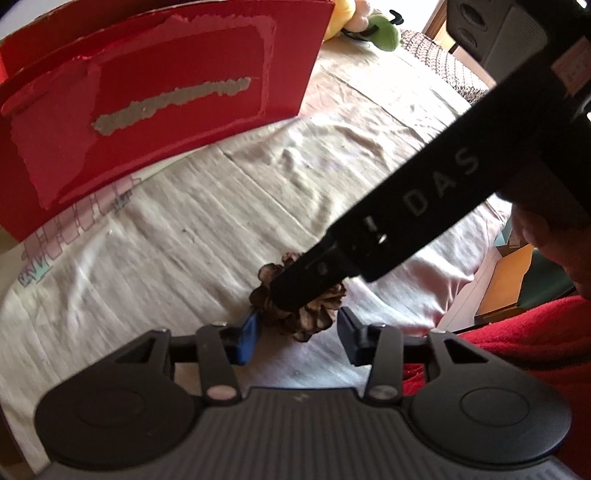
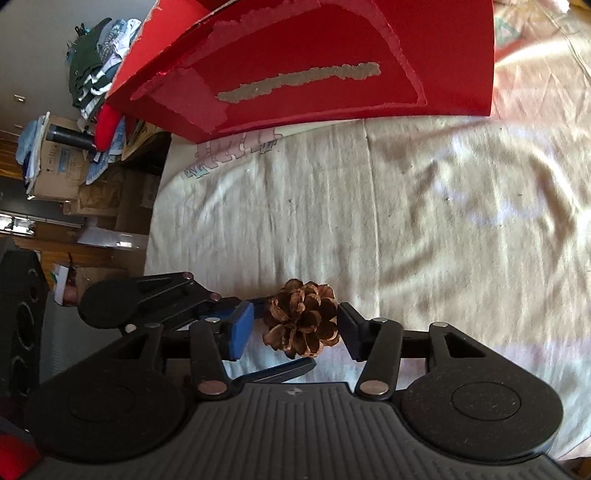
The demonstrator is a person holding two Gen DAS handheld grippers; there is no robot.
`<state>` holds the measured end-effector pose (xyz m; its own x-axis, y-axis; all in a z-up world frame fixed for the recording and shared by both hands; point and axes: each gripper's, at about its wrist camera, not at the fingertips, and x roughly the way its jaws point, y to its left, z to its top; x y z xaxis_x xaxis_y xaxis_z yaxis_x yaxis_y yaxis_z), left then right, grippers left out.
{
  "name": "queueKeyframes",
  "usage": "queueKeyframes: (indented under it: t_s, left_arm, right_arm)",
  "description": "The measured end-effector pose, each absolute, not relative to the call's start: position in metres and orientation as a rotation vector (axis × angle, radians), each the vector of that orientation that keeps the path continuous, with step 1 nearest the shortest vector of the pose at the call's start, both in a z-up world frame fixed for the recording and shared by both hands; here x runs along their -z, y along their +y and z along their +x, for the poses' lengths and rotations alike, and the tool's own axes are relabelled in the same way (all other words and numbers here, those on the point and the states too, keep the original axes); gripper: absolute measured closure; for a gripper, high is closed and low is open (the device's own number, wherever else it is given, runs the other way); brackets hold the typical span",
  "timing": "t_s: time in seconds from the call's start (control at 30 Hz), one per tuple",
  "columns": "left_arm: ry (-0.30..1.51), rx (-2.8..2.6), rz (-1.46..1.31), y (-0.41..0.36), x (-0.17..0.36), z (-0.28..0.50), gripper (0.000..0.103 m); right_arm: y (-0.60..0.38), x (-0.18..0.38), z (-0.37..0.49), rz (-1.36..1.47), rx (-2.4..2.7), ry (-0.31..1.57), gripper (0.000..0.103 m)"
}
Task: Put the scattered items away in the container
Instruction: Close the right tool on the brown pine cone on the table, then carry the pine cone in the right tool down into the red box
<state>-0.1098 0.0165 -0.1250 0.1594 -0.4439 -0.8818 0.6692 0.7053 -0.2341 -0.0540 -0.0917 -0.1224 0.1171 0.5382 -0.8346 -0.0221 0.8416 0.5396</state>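
Observation:
A brown pine cone (image 2: 301, 319) lies on the cream cloth, between the fingers of both grippers. In the left wrist view the pine cone (image 1: 314, 314) is partly hidden by the right gripper's black body (image 1: 406, 206), which reaches over it from the upper right. My left gripper (image 1: 299, 332) is open with the cone between its blue pads. My right gripper (image 2: 295, 328) is open around the cone; its right pad looks close to or touching the scales. The left gripper's fingers (image 2: 236, 314) reach in from the left. A red cardboard box (image 1: 147, 110) stands behind, also in the right wrist view (image 2: 314, 66).
Cream cloth (image 2: 406, 221) covers the table. Plush toys (image 1: 369, 22) sit behind the box at the far edge. A black speaker (image 1: 491, 33) stands far right. Stacked cardboard boxes and clothes (image 2: 74, 129) lie beyond the table's left edge. A red sleeve (image 1: 535, 350) shows at right.

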Motion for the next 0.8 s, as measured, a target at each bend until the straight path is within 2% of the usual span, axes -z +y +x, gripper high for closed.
queueKeyframes:
  t_s: [0.13,0.2,0.37,0.6,0.8]
  left_arm:
    - [1.147,0.820,0.237,0.012,0.123,-0.109,0.062]
    - [1.136,0.822,0.241,0.009,0.121,-0.108,0.062]
    - [1.099,0.851,0.222,0.004,0.106,-0.099,0.062]
    - [0.873,0.885,0.238,-0.010,0.040,-0.078,0.062]
    - [0.717,0.822,0.251,-0.003,-0.012,-0.031,0.062]
  right_arm:
    - [-0.096,0.130,-0.055,0.459,-0.414,1.450,0.048]
    - [-0.098,0.127,-0.057,0.444,-0.399,1.436,0.055]
    - [-0.111,0.112,-0.059,0.462,-0.376,1.394,0.055]
    - [-0.134,0.038,-0.046,0.403,-0.341,1.219,0.055]
    - [-0.133,-0.018,-0.002,0.345,-0.364,1.038,0.055]
